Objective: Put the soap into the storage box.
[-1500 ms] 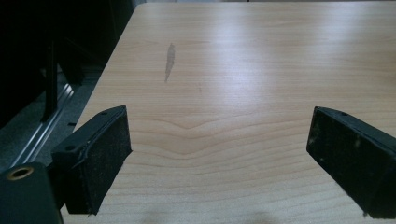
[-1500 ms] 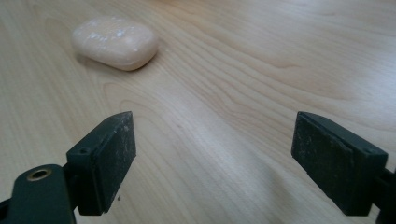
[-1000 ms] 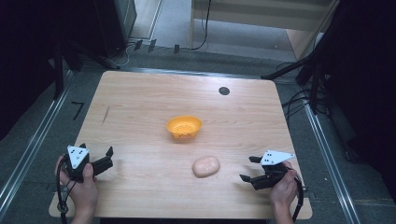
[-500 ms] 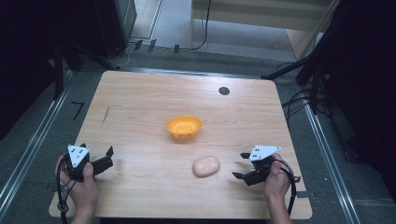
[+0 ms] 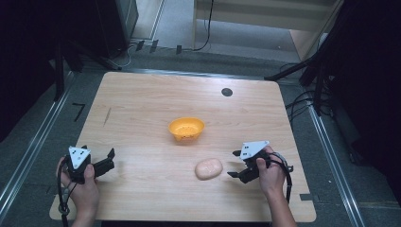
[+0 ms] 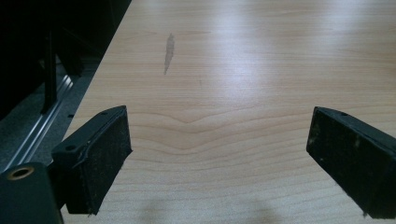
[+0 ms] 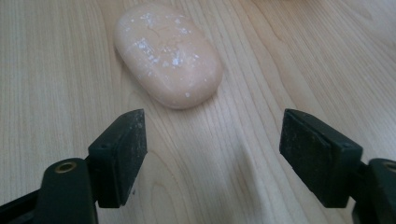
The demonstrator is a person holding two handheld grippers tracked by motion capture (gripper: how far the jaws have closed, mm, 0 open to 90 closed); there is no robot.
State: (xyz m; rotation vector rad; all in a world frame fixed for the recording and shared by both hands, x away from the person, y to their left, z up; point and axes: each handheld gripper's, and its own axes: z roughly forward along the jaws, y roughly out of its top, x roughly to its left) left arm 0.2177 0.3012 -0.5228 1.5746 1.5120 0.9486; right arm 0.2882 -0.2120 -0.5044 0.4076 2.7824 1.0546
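Note:
A pale pink, speckled oval lump (image 5: 209,169) lies on the wooden table (image 5: 142,104), in front of a small orange bowl (image 5: 187,128). My right gripper (image 5: 232,164) sits just right of the lump and points at it, apart from it. In the right gripper view the lump (image 7: 168,53) lies ahead of the jaws. My right gripper (image 7: 212,135) is open; its jaws have just been closing, with only bare wood between them. Near the table's front left corner my left gripper (image 5: 111,159) is held low, and in its own view it (image 6: 217,149) stands wide open over bare wood.
A black round spot (image 5: 227,91) marks the far part of the table. A dark streak (image 5: 108,116) runs along the left side, also ahead of the left jaws as the streak (image 6: 169,46). Dark stands and cables surround the table; metal rails flank both sides.
My right gripper has moved left across the table, closer to the pink lump. The left gripper, the bowl and the lump have stayed where they were.

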